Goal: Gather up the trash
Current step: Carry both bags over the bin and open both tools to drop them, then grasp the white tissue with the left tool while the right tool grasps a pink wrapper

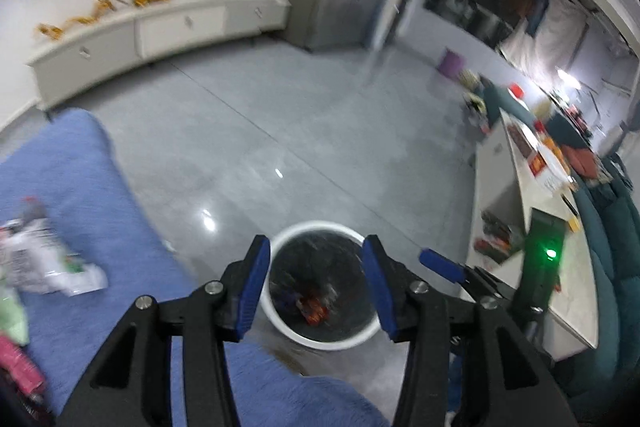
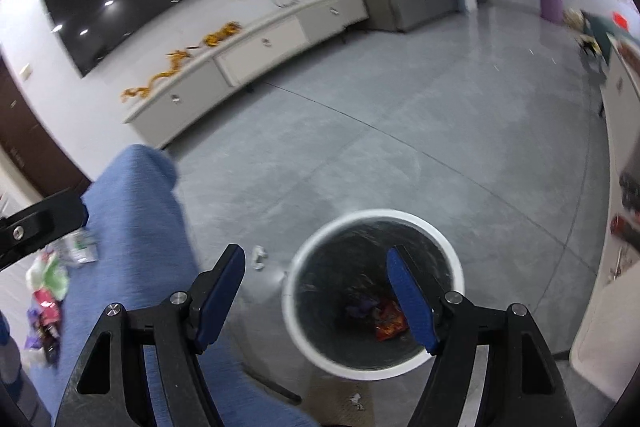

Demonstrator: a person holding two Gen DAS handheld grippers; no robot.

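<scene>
The trash bin (image 2: 374, 293) is a round white bin with a dark bag inside, and it stands on the grey floor (image 2: 400, 131). Some trash is already at the bottom: a red-orange wrapper (image 2: 389, 323) and something purple next to it. More trash (image 1: 48, 259) lies on the blue blanket (image 2: 132, 227) beside the bin: white, green and pink wrappers in a loose heap. A small white scrap (image 2: 259, 257) sits on the floor between the blanket and the bin.

Both of your tools look down at the bin. I think the next job is to fetch one more piece. Pick a single wrapper at the edge of the heap, pinch it in its middle, and lift it fully over the bin's rim before you let go. Thin wrappers can slip or drift, so drop them low over the bin.

Your left gripper (image 1: 316, 283) has its fingers (image 1: 252, 287) wide apart, above the bin, and holds nothing. Your right gripper (image 2: 316, 303) has its fingers (image 2: 410, 299) wide apart too. It is empty and touches nothing.
</scene>
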